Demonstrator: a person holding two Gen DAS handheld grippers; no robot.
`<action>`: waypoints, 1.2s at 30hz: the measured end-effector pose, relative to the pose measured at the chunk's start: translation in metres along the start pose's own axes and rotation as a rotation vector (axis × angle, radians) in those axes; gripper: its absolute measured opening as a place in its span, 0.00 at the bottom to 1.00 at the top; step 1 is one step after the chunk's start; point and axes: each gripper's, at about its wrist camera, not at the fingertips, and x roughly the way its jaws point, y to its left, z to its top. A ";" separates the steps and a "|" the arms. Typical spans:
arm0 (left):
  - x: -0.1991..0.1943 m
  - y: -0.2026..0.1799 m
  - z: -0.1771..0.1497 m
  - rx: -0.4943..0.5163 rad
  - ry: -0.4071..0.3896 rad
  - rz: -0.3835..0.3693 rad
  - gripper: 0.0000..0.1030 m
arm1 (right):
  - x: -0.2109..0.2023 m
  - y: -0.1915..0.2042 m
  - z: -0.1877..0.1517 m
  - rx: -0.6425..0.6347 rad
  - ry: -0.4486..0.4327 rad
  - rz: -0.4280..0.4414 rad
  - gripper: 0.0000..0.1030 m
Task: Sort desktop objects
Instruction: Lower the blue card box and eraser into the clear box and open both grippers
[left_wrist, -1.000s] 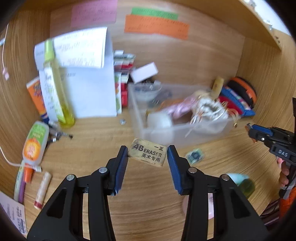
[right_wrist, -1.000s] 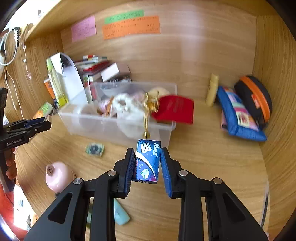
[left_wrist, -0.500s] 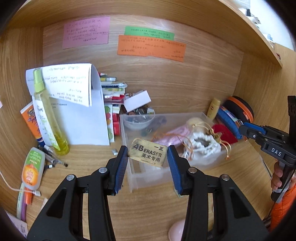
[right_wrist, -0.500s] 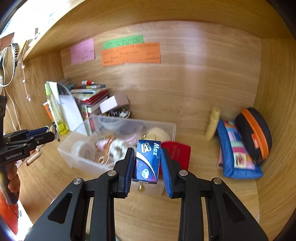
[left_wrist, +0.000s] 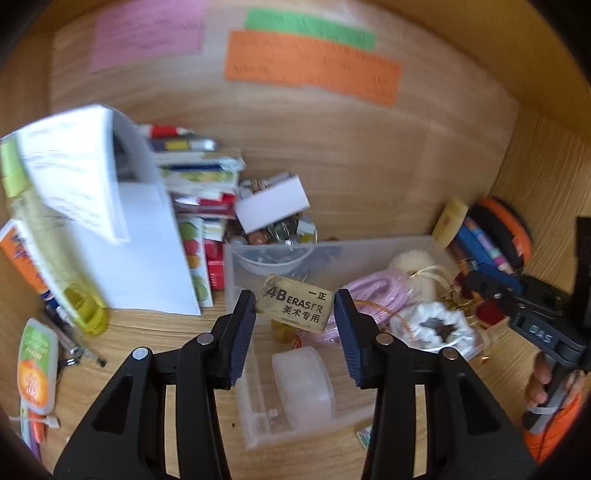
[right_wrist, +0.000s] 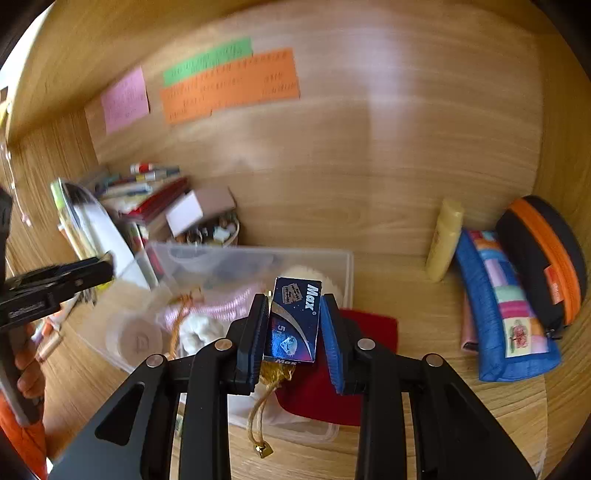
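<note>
Two grippers, each one carrying something over the same clear plastic bin (left_wrist: 369, 251). Left gripper (left_wrist: 295, 314) has its blue-padded fingers (left_wrist: 240, 332) clamped on the ends of a flat, grubby tan eraser (left_wrist: 297, 306), a rectangular slab printed "4B ERASER" in black, sitting a bit tilted and hanging above the bin's near-left corner. Right gripper (right_wrist: 293, 325) pinches a small glossy dark-blue cardboard box (right_wrist: 295, 321) marked "Max", held upright by its long sides, over the bin's right part (right_wrist: 347, 266). Inside the bin it's a jumble: a translucent roll of tape (left_wrist: 303, 384), a coil of pink cord (left_wrist: 373, 291), a frilly white fabric thing (left_wrist: 432, 328), something fluffy and cream (left_wrist: 413, 262), plus a soft red pouch (right_wrist: 369, 328) with a gold tassel cord (right_wrist: 258, 417) draping over the front wall. Wooden tabletop (right_wrist: 424, 424) has a clear grain. On the right side of it, a quilted blue pencil case (right_wrist: 498, 306) leans next to a round black case with an orange zipper (right_wrist: 543, 258), and a pale yellow tube (right_wrist: 443, 240) stands against the back wall. On the left, a curled white sheet of paper (left_wrist: 122, 236), a yellow-green bottle (left_wrist: 48, 243) and a stack of books (left_wrist: 203, 184).
</note>
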 end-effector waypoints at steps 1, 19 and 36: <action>0.007 -0.002 -0.001 0.006 0.016 0.002 0.42 | 0.001 0.001 -0.002 -0.012 0.002 -0.017 0.25; 0.030 -0.013 -0.014 0.055 0.092 -0.020 0.42 | 0.026 0.019 -0.019 -0.097 0.112 -0.030 0.25; 0.017 -0.008 -0.016 0.047 0.062 -0.018 0.51 | 0.004 0.020 -0.013 -0.059 0.024 0.030 0.41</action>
